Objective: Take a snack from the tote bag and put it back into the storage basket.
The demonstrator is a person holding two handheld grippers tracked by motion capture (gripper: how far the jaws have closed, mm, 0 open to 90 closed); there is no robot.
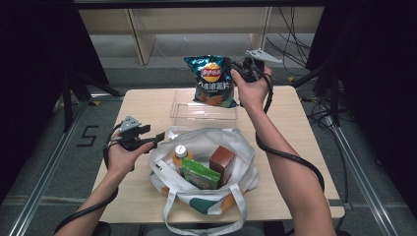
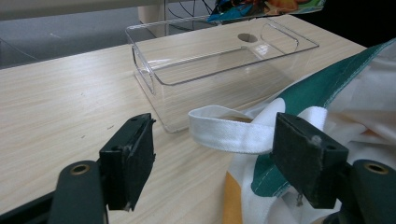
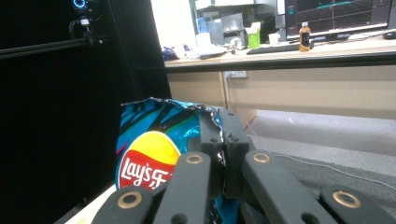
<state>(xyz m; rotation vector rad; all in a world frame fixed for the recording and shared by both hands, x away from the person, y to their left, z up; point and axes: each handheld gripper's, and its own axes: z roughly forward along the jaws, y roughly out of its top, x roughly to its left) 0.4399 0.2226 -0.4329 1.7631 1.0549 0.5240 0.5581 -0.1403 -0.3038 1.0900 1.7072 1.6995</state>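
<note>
Crisp bag (image 1: 213,81) aloft
Blue Lay's packet hangs upright, pinched at its top edge, above the clear bin (image 1: 203,112).

Light wooden table (image 1: 305,128) on grey floor (image 1: 69,157); black curtains both sides, pale wood shelving (image 1: 142,34) behind; cluttered long desk (image 3: 280,53) across room.

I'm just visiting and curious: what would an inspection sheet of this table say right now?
Surface: wooden table, bare around the things.
Job's things: crisp bag held up over clear box; tote bag holding bottle and cartons.
Clutter: nothing seen.
Grippers: right gripper jaws shut on crisp bag; left gripper jaws open around the tote's handle.
Cables: one trailing from each gripper.
Surroundings: dark frame, shelving, floor cables.
</note>
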